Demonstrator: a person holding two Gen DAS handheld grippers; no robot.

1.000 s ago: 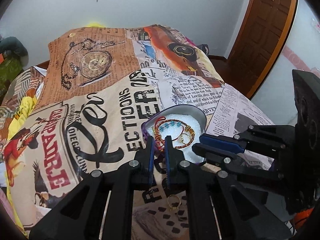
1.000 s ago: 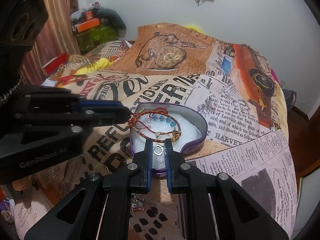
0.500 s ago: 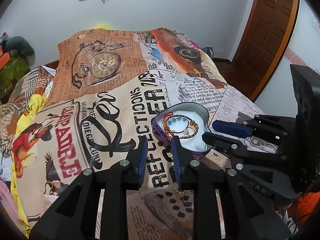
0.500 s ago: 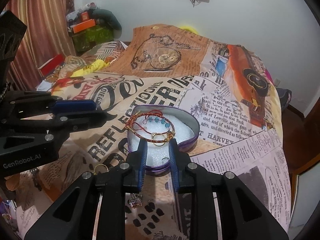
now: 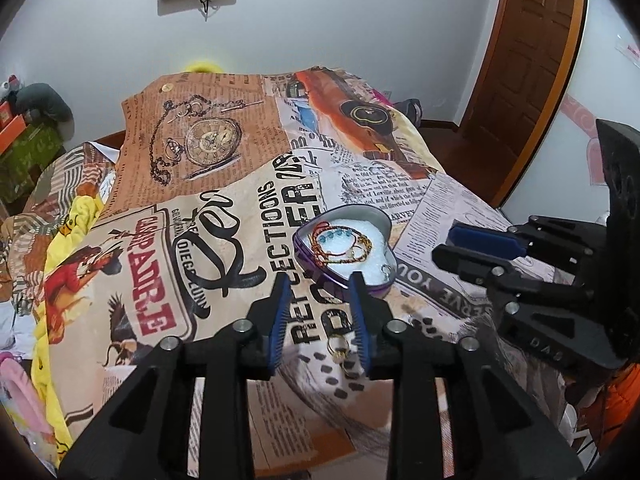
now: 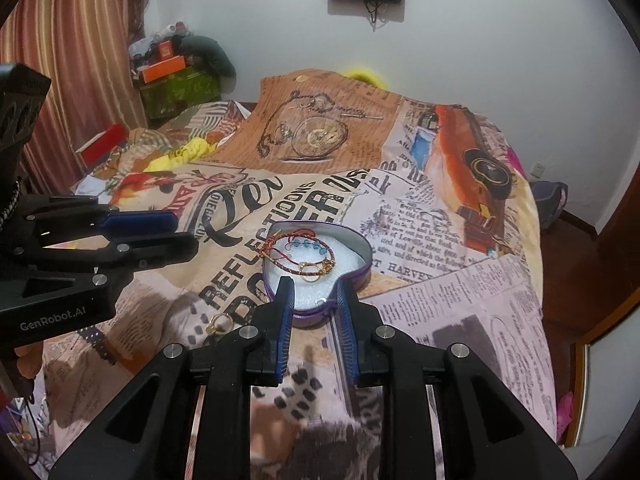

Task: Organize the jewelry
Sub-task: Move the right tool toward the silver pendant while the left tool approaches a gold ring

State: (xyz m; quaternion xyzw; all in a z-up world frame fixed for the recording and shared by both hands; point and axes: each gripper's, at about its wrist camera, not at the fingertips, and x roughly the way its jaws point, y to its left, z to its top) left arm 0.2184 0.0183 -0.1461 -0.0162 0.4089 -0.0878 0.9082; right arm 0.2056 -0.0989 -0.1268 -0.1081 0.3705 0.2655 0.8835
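A purple heart-shaped tin (image 5: 382,285) (image 6: 362,270) with white foam lies on the printed bedspread. In it lie red and gold bracelets (image 5: 340,244) (image 6: 298,254), one with blue beads, and a small silver ring (image 6: 321,301) near its front edge. My left gripper (image 5: 318,286) is open and empty, just short of the tin. A gold ring (image 5: 338,348) (image 6: 219,323) lies on the cloth between its fingers. My right gripper (image 6: 314,286) is open and empty, its tips over the tin's near rim; it also shows in the left wrist view (image 5: 460,246).
The bed drops off at the right toward a wooden door (image 5: 532,60). Curtains (image 6: 68,80) and boxes (image 6: 164,68) stand at the far left. A rumpled yellow cloth (image 5: 76,216) lies on the bed's left side.
Both grippers have opened and drawn back from the tin. The right one let go of the small silver ring, which now lies in the tin.
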